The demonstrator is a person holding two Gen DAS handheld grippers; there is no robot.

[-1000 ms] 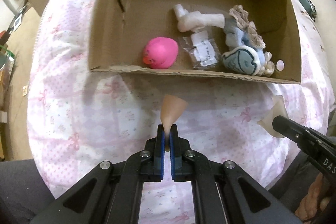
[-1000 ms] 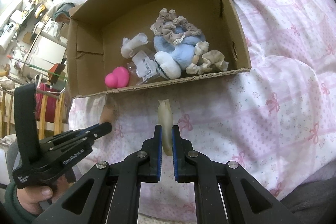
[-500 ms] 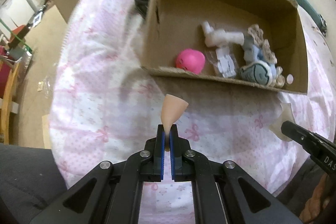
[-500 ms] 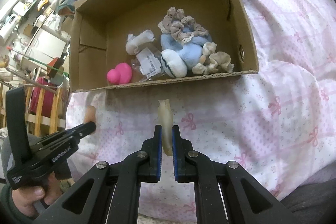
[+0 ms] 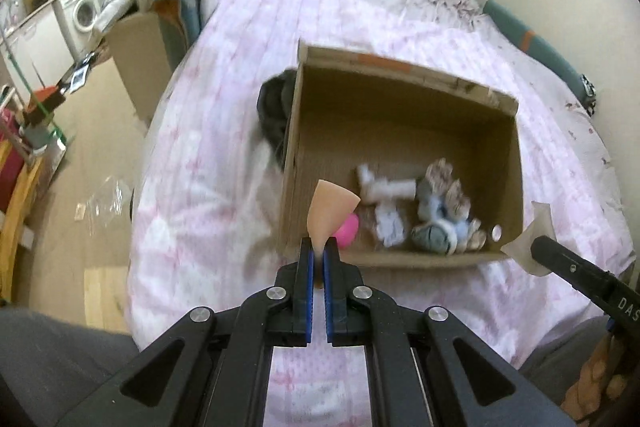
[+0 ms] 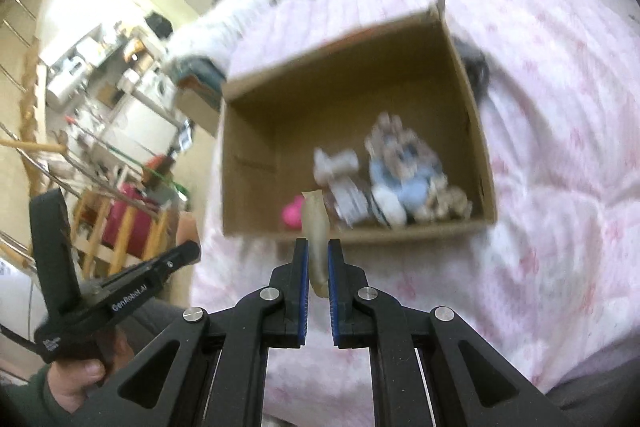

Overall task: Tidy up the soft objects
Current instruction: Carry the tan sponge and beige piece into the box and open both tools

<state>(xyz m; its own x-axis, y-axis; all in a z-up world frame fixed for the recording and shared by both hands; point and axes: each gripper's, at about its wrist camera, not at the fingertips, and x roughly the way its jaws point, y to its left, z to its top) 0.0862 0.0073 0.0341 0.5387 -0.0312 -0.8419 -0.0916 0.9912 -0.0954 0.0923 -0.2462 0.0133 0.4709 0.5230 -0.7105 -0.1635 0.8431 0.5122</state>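
Note:
My left gripper [image 5: 316, 247] is shut on a peach-coloured soft wedge [image 5: 330, 213] that sticks up past its tips, held in the air in front of the cardboard box [image 5: 304, 115]. My right gripper [image 6: 318, 251] is shut on a pale cream soft piece [image 6: 314, 227], also seen at the right gripper's tip in the left wrist view [image 5: 528, 247]. Inside the box lie a pink soft toy [image 5: 348, 229], a white tube-shaped toy [image 5: 386, 187], a clear packet [image 5: 390, 225] and a blue plush with frills [image 5: 440, 223].
The box sits on a bed with a pink patterned cover [image 5: 224, 131]. A dark object [image 5: 274, 115] lies against the box's left wall. Another cardboard box [image 5: 134, 59], a washing machine [image 5: 82, 11] and wooden furniture [image 6: 120, 227] stand beyond the bed. A hand [image 6: 76, 383] holds the left gripper.
Both grippers have risen and tilted up with their pieces still held, so the box now appears smaller and farther, and more of the bed and room shows.

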